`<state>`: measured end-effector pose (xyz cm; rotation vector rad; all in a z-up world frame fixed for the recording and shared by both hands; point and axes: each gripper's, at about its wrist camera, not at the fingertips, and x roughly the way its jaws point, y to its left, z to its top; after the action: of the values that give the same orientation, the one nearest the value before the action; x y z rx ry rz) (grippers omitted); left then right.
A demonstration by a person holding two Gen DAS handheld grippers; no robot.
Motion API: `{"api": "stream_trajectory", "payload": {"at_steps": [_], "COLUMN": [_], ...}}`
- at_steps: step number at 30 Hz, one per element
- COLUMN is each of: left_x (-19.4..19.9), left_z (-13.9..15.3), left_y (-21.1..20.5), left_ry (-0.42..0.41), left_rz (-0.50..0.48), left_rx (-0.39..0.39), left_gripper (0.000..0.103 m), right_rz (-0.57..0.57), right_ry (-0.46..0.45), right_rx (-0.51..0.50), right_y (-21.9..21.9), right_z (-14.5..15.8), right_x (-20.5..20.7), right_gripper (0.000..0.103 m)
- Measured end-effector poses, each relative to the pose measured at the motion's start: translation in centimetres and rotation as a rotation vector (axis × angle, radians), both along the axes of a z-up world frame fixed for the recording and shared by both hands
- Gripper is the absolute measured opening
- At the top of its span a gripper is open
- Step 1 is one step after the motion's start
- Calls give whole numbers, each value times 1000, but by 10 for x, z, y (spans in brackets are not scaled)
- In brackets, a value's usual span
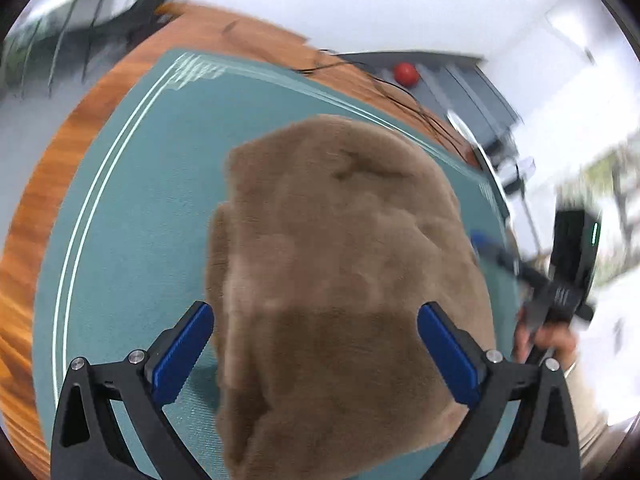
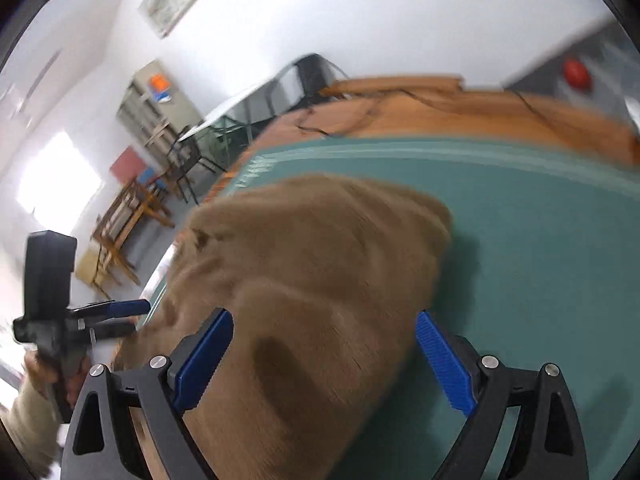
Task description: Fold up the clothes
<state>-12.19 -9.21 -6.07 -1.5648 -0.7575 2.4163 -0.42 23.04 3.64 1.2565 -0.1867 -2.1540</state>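
A brown fluffy garment (image 1: 344, 264) lies folded in a thick pile on a teal mat (image 1: 152, 208) that covers a wooden table (image 1: 52, 184). My left gripper (image 1: 316, 344) hovers over the near part of the pile, open wide, with its blue pads (image 1: 184, 356) clear of the fabric. In the right wrist view the same garment (image 2: 312, 264) fills the middle. My right gripper (image 2: 324, 360) stands wide open astride its near end, with fabric under and between the fingers and no pad pressing on it. Both views are motion-blurred.
Black cables (image 1: 404, 92) trail over the far wooden edge. A red ball (image 1: 406, 74) sits on a grey shelf behind. A person's hand (image 1: 544, 340) holds the right tool at the mat's right edge. Wooden chairs (image 2: 128, 220) and a glass table (image 2: 248, 108) stand beyond.
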Motion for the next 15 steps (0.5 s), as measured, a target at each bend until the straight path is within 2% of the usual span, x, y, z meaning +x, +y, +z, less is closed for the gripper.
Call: {"api": "stream_trajectory", "payload": {"at_steps": [6, 10, 12, 15], "left_x": [-22, -41, -49, -54], "left_z": [-33, -46, -56, -58], "left_y": [-19, -19, -20, -21], "left_ry": [-54, -75, -108, -107], "left_rz": [36, 18, 1, -41], "left_rx": [195, 177, 200, 221], "left_gripper": [102, 102, 102, 102], "right_rz": [-37, -16, -16, -19], "right_ry": [-111, -156, -180, -210], "right_rx": [-90, -135, -161, -201], "right_y": [16, 12, 12, 13], "right_z": [-22, -31, -37, -45], "right_x": [5, 6, 4, 1], "right_gripper": [95, 95, 95, 96]}}
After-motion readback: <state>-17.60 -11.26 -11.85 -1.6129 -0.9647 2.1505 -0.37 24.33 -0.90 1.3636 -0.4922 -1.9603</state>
